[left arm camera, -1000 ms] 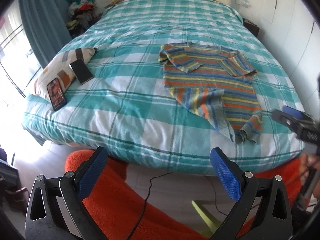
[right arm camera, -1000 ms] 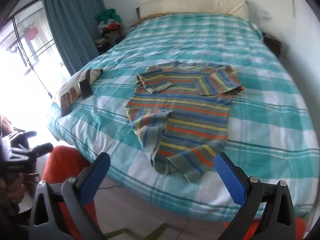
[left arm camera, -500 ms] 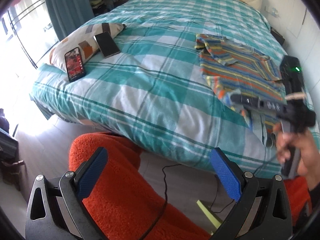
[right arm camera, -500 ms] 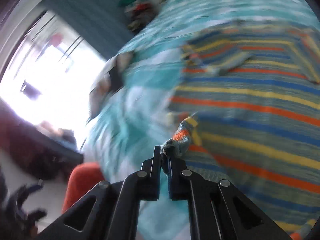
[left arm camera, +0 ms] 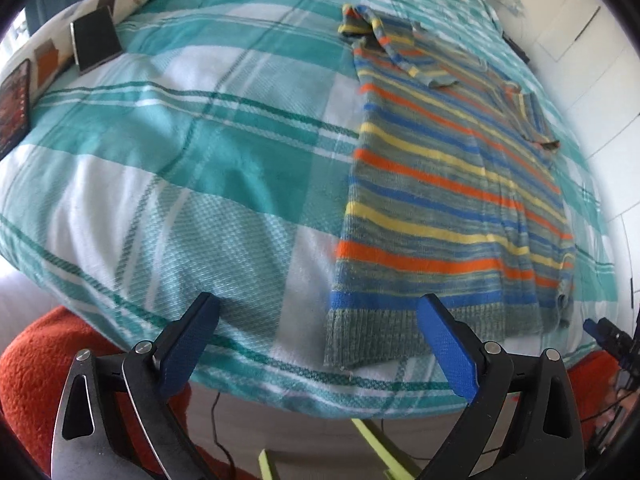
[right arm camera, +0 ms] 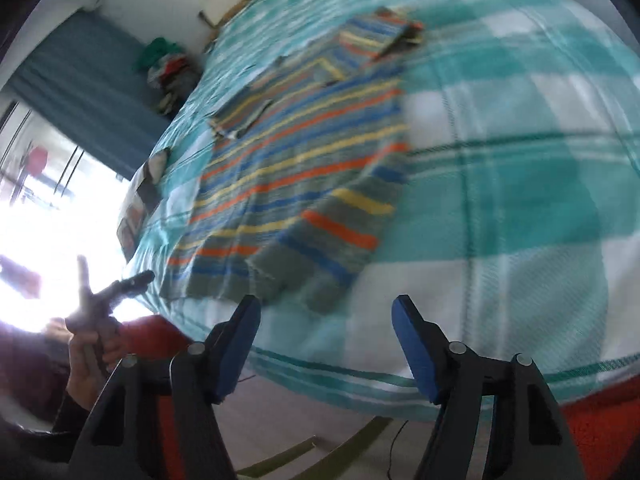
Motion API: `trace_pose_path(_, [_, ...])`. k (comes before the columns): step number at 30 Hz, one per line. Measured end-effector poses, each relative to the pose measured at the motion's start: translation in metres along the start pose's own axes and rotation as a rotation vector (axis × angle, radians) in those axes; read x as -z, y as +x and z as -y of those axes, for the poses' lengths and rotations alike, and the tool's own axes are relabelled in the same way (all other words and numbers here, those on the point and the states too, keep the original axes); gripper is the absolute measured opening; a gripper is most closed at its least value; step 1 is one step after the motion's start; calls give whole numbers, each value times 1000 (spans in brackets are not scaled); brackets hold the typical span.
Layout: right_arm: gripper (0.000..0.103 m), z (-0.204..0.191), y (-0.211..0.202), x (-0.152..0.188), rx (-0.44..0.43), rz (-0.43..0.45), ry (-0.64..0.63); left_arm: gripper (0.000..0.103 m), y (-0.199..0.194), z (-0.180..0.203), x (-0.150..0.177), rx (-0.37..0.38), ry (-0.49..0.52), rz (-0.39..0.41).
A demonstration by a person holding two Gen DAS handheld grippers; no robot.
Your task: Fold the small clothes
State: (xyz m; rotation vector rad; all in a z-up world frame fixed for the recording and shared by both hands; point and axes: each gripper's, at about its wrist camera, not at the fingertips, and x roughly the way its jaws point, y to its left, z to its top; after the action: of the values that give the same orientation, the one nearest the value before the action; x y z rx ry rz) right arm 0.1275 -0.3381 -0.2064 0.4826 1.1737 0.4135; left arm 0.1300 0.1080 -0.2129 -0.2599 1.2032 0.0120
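A knitted striped sweater [left arm camera: 452,184] in grey, orange, blue and yellow lay flat on the woven teal-and-white checked bedspread [left arm camera: 192,184], its ribbed hem at the near edge of the bed and its long axis running away toward the headboard, with both sleeves folded in across the chest. The left gripper [left arm camera: 320,340] stood wide with nothing between its blue pads, just before the hem. The right gripper [right arm camera: 326,338], its jaws just reopened to a middling gap, also held nothing.
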Motion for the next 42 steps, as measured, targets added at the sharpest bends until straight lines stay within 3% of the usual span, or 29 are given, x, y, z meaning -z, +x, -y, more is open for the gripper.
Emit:
trace_pose_path(3, [61,25,24,-5,-95,-14,117,96,10,10,5,-37,36,6])
trace_pose_path(6, [57,22,61,-8,-168,7,188,90,13,18,10,-55,53,32])
trace_pose_path(7, [50,21,75,-10,-195,5,207,80,13,20,11,-55,50,40])
trace_pose_path(8, [18,20,85,-12,-222,-1,222,63,14,22,12,-59,49,43])
trace_pose_path(9, [7,18,92,-13,-233,-24,234,50,13,24,12,-56,56,42])
trace_pose_path(10, [7,17,93,-15,-229,-38,237,18,11,26,11,-39,67,36])
trace_pose_path(11, [7,12,88,-17,-231,-37,224,5,7,24,9,-19,73,21])
trace_pose_path(13, [7,1,57,-16,-212,-27,158,4,-6,22,5,12,65,24])
trace_pose_path(18, [6,3,-17,-16,-12,-38,57,3,-31,23,-2,-5,130,38])
trace_pose_path(22, [6,7,0,-14,106,-109,11,3,-25,32,0,-103,197,20])
trace_pose_path(26, [6,18,19,1,175,-139,-18,3,-5,11,22,-162,214,-34])
trace_pose_path(29, [6,36,35,7,176,-124,36,2,8,15,26,-203,235,-33])
trace_pose_path(34, [6,29,37,7,207,-91,23,8,7,23,29,-252,254,-13])
trace_pose_path(36, [12,27,33,9,221,-85,8,29,2,25,29,-271,241,-17])
trace_pose_path(37, [15,27,32,8,215,-92,13,57,-4,24,31,-295,235,-18])
trace_pose_path(38, [20,28,29,9,212,-104,21,76,-9,23,33,-316,226,-11])
trace_pose_path(42, [42,27,4,10,243,-105,13,77,-45,11,39,-336,166,47])
